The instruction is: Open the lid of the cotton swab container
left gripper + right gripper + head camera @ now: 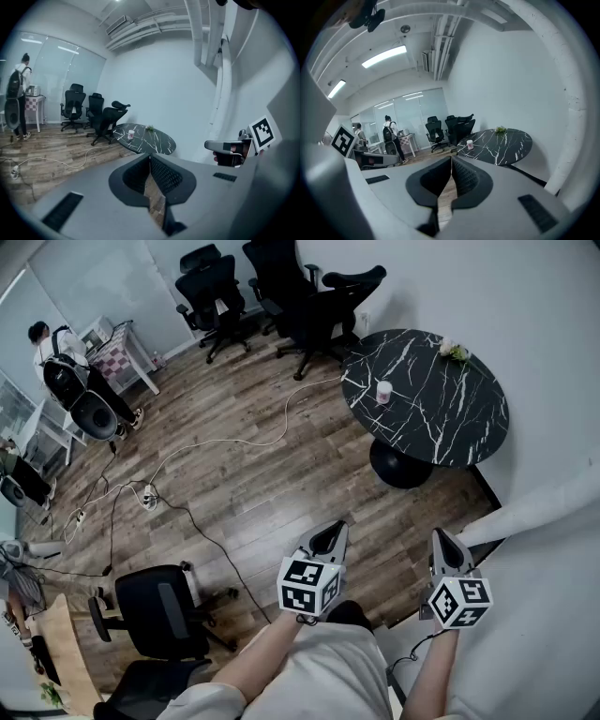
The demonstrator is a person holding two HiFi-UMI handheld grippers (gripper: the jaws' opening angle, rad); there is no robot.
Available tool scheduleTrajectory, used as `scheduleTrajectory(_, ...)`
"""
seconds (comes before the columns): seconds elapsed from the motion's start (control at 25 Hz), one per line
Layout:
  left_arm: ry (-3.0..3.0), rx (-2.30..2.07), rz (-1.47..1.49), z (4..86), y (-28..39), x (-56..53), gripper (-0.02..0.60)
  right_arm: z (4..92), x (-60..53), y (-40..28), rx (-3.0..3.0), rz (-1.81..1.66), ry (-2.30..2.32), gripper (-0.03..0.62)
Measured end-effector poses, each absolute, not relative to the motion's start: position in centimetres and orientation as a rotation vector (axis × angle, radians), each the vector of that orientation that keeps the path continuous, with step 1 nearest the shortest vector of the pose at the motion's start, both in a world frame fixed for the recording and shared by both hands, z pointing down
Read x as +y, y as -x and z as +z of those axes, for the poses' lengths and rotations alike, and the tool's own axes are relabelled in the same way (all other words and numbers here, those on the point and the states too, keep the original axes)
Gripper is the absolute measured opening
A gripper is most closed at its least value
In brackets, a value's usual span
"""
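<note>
The cotton swab container (pixel 382 391) is a small white and pink cylinder with its lid on. It stands on a round black marble table (pixel 441 418) far ahead of me. It also shows small in the left gripper view (pixel 131 134) and the right gripper view (pixel 469 144). My left gripper (pixel 330 538) and right gripper (pixel 442 549) are held side by side close to my body, well short of the table. Both point towards it. The left gripper's (pixel 150 157) jaws are shut with nothing between them, and so are the right gripper's (pixel 451 160).
A small plant (pixel 454 351) sits at the table's far edge. Several black office chairs (pixel 309 296) stand beyond the table, and another chair (pixel 159 610) is at my near left. Cables (pixel 187 512) trail over the wooden floor. A person with a backpack (pixel 58 357) stands far left. A white wall runs along my right.
</note>
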State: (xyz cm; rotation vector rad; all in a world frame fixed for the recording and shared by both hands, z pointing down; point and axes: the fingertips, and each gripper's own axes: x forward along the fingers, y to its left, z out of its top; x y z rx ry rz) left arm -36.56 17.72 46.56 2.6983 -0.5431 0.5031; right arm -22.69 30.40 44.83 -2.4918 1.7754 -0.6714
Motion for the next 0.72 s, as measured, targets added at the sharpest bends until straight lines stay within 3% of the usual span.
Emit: scheduleTrajectory(0.72,-2.654,-0.528,0.522,48.5,36.1,17.1,0.023,45.5,32.2,20.8,1.657,-0.782,2.445,0.037)
